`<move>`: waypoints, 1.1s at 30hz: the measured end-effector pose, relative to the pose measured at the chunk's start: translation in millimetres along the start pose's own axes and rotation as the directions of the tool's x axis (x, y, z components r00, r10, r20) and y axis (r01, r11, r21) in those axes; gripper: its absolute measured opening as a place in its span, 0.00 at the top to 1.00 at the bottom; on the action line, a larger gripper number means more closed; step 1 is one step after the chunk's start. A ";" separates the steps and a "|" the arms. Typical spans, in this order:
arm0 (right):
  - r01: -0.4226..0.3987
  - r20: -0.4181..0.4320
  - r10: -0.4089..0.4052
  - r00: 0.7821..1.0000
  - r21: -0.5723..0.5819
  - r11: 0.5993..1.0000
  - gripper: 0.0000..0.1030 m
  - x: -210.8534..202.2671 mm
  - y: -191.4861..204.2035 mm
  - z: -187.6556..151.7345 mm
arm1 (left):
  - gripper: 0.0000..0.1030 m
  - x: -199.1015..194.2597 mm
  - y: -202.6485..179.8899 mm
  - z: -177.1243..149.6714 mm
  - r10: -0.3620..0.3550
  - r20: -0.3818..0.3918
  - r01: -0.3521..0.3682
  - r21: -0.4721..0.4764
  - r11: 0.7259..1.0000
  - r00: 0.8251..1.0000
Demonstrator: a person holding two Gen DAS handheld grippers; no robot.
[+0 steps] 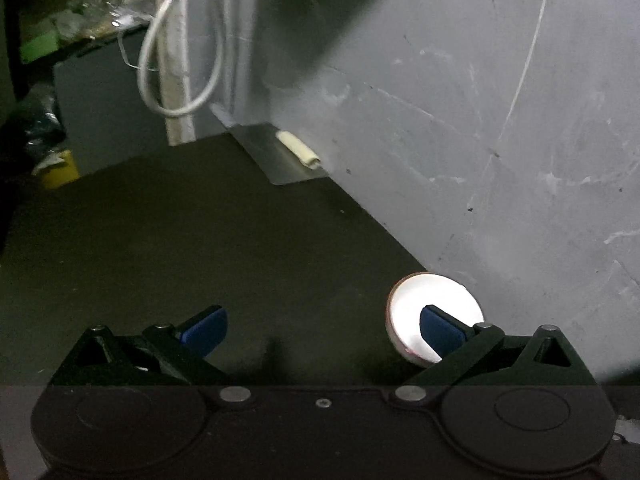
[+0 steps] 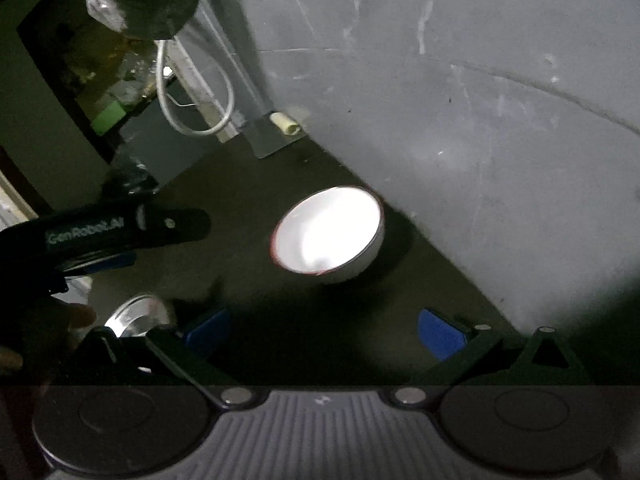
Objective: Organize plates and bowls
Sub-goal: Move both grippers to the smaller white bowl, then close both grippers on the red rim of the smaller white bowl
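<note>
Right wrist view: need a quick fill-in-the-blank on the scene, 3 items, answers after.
1. The white bowl sits upright next to the grey ___.
2. The right gripper has its jaws ___, holding nothing.
3. The pads on the fingers are coloured ___.

Answers: wall; open; blue

We are looking at our left gripper (image 1: 324, 330): black angular linkage arms, silver pivot pins, and blue pads (image 1: 440, 330) tipping each finger, all sitting ahead of a flat black housing carrying two round covers and one small centre screw. Our right gripper (image 2: 324, 334) is showing the same black arms and blue pads (image 2: 440, 334), but its housing is ribbed grey. Left of it, white "GenRobot.AI" lettering is running along the other gripper's black body.
</note>
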State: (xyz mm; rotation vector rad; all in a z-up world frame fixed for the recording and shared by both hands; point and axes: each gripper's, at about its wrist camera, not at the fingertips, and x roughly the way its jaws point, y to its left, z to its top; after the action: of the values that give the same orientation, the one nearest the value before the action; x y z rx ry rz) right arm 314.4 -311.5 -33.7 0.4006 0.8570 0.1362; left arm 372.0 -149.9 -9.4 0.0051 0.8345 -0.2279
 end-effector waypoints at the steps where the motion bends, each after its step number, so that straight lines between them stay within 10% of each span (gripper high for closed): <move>1: 0.006 0.004 -0.006 1.000 0.007 1.000 0.00 2.4 -1.4 2.0 | 0.01 5.4 -1.7 1.9 -0.008 -0.011 0.008 0.004 1.000 1.000; 16: -0.019 -0.012 0.020 1.000 0.118 0.993 0.22 31.3 -16.7 21.8 | 0.16 71.7 5.3 20.8 -0.156 -0.170 0.142 -0.091 0.986 0.973; 29: 0.016 -0.028 -0.013 1.000 0.099 0.995 0.55 48.1 -14.3 28.4 | 0.83 91.7 -12.2 12.3 -0.251 -0.255 0.236 -0.088 0.968 0.934; 33: 0.011 -0.040 -0.008 0.999 0.074 0.997 0.59 51.4 -13.5 28.9 | 0.87 92.1 -15.6 9.4 -0.251 -0.255 0.238 -0.083 0.968 0.934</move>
State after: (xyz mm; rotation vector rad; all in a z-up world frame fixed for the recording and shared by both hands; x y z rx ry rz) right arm 369.1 -318.0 -58.5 0.4641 0.9049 0.1040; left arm 435.5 -184.3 -69.4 -0.1192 1.1082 -0.4486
